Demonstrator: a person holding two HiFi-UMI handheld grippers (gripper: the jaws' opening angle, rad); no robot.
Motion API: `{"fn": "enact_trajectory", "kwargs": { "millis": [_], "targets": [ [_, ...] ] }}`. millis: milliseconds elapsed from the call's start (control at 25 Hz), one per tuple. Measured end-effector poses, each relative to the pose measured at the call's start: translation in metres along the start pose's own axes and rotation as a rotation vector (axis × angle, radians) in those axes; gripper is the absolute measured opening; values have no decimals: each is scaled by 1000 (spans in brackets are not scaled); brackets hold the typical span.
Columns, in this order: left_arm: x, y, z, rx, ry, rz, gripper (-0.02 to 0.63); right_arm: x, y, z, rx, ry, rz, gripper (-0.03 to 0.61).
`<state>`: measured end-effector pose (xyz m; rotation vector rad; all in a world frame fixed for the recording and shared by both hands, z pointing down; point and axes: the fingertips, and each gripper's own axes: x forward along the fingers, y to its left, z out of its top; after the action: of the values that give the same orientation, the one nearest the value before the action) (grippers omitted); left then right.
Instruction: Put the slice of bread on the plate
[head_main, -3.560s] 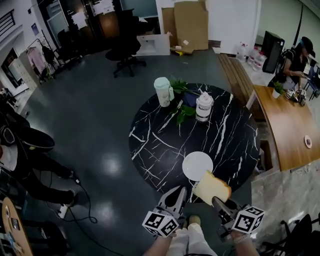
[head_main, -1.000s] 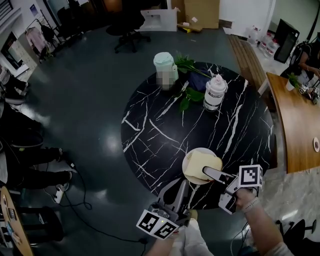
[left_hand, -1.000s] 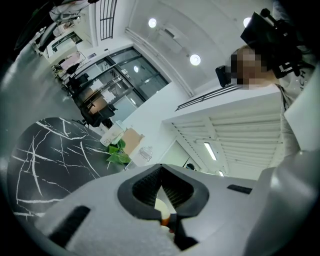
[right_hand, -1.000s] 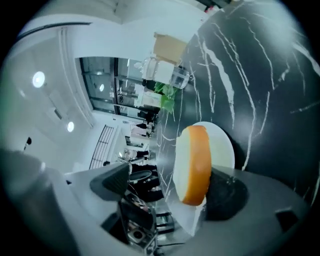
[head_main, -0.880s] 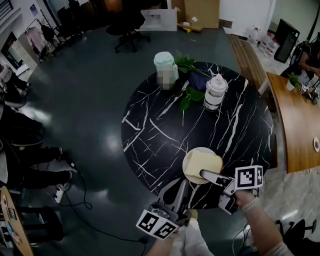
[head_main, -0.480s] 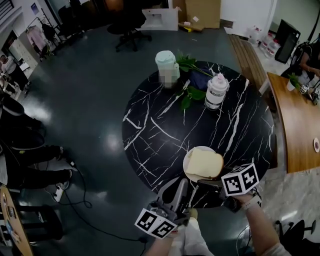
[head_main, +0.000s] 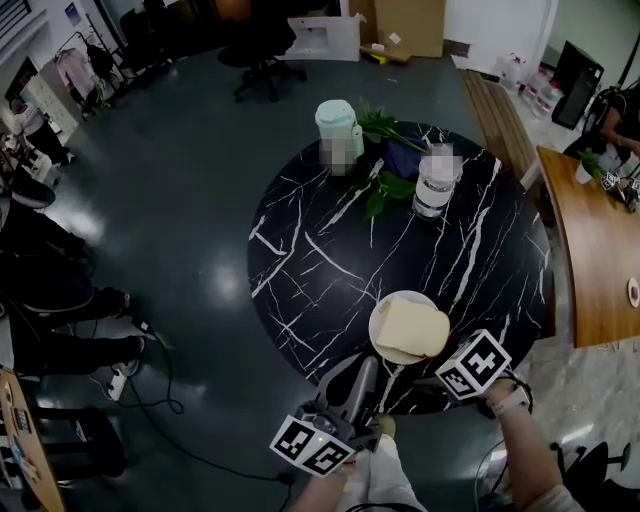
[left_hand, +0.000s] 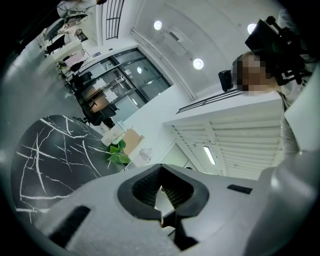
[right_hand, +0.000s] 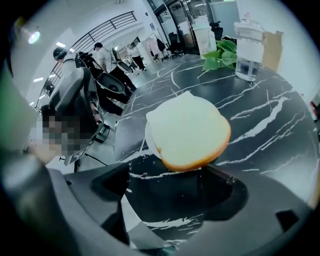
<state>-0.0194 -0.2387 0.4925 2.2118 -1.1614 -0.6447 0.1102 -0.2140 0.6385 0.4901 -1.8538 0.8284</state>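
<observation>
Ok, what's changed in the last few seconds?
The right gripper carried the slice of bread onto the plate, let go and drew back toward the person, jaws open. The left gripper stayed shut by the table edge; cup, bottle and plant unmoved.

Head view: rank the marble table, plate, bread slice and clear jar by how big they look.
1. marble table, by far the largest.
2. plate and bread slice: nearly alike, since the slice covers most of the plate.
3. clear jar, smallest, though it stands farther from the camera.
</observation>
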Motion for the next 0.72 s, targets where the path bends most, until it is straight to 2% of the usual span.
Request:
{"fn": "enact_trajectory", "kwargs": {
  "millis": [240,400,520,720],
  "targets": [
    [-5,2,-5,8,11,9,3,-11,-2,-8,24,-31,-10,411],
    [-6,-1,-8,19,22,9,5,-29,5,-5,-25,-101,-8,410],
    [-6,-4,-8,43,35,11,5,-46,15,7,2,-238,36,410],
    [-4,-11,-5,62,47,11,5,-80,37,33,134,-561,161,408]
  ]
}}
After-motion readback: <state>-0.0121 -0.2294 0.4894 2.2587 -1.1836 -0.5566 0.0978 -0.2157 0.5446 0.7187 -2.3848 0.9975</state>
